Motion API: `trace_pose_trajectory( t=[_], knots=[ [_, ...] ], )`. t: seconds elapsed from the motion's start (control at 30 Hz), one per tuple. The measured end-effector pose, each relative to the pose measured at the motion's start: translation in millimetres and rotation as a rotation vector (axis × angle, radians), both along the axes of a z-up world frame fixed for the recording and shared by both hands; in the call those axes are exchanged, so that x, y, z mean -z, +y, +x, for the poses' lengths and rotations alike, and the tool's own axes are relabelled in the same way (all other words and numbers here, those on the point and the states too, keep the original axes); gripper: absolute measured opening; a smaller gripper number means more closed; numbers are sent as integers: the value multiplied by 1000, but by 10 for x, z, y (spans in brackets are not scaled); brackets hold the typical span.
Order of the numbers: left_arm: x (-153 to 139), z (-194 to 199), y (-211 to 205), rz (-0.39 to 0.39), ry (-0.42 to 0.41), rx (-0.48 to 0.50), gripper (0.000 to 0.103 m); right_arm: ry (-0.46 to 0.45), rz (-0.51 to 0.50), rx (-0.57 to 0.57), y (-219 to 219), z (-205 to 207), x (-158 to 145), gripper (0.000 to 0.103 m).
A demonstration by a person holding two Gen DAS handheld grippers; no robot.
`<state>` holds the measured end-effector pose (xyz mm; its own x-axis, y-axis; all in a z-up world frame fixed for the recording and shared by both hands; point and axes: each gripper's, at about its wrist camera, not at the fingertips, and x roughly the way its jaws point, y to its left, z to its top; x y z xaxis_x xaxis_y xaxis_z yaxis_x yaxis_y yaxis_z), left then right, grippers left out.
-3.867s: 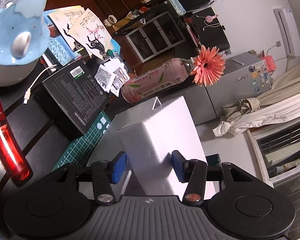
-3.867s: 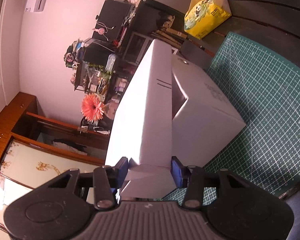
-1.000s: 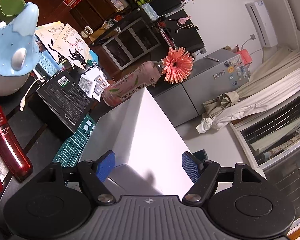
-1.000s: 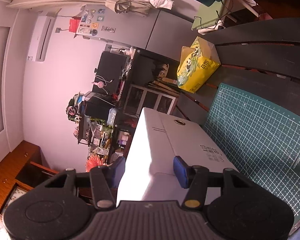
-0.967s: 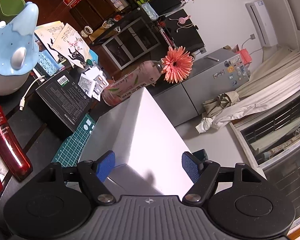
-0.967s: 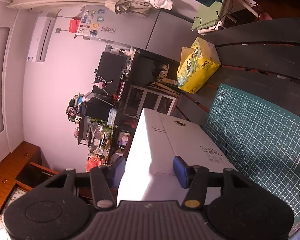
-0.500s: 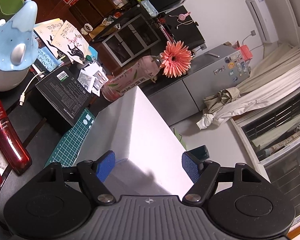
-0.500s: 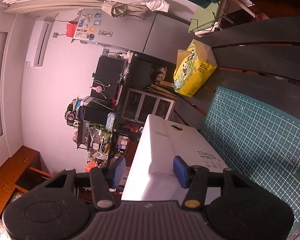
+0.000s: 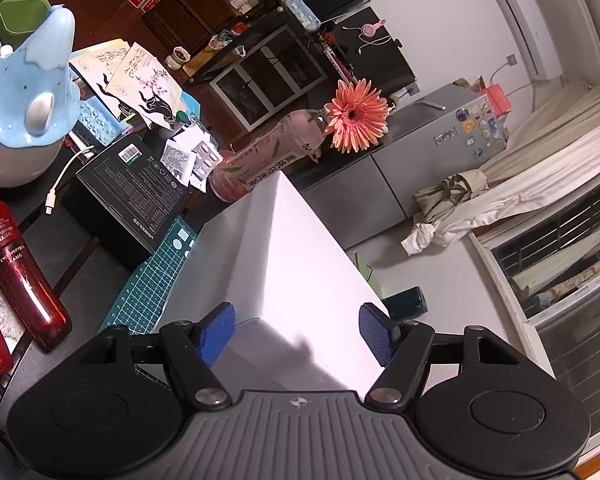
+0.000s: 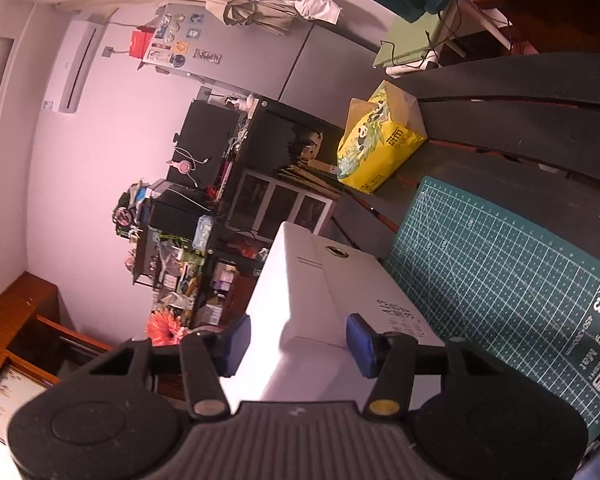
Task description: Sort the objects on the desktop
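A white box [image 9: 300, 260] lies on the green cutting mat [image 9: 152, 280], its near end between the blue pads of my left gripper [image 9: 296, 332]. Those jaws are closing, and both pads meet the box's sides. From the other end, the same white box [image 10: 300, 288] fills the gap of my right gripper [image 10: 298, 344]. Its pads press the box's bright side and its grey face with the small round hole. The box's lid lies flat. Each gripper is hidden from the other's view.
Left of the box stand a black carton [image 9: 128, 192], two red bottles [image 9: 24, 276], a blue-and-white humidifier [image 9: 24, 100] and a pink bottle [image 9: 268, 156] holding an orange flower [image 9: 356, 120]. A yellow tissue pack [image 10: 380, 148] sits beyond the cutting mat [image 10: 500, 264].
Since the oldest frames the box's raised lid has come down flat. In the last half second the left pads have drawn inward against the box. The right grip looks the same.
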<state>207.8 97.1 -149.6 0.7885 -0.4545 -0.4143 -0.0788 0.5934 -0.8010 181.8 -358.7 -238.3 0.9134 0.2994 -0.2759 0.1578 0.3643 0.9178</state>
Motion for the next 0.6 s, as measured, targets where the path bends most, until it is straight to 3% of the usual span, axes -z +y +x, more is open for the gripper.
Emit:
trace_pose_trajectory(
  t=[0.2,0.43,0.6],
  knots=[
    [-11,13,-16,58,31,-4,61,16,-18,-2,-3,-2,6,40],
    [19,25,-14,87,61,-9,49,22,-27,-6,1,-6,-3,39],
    [81,39,-7,87,97,-11,47,29,-29,-7,2,-4,10,38]
  ],
)
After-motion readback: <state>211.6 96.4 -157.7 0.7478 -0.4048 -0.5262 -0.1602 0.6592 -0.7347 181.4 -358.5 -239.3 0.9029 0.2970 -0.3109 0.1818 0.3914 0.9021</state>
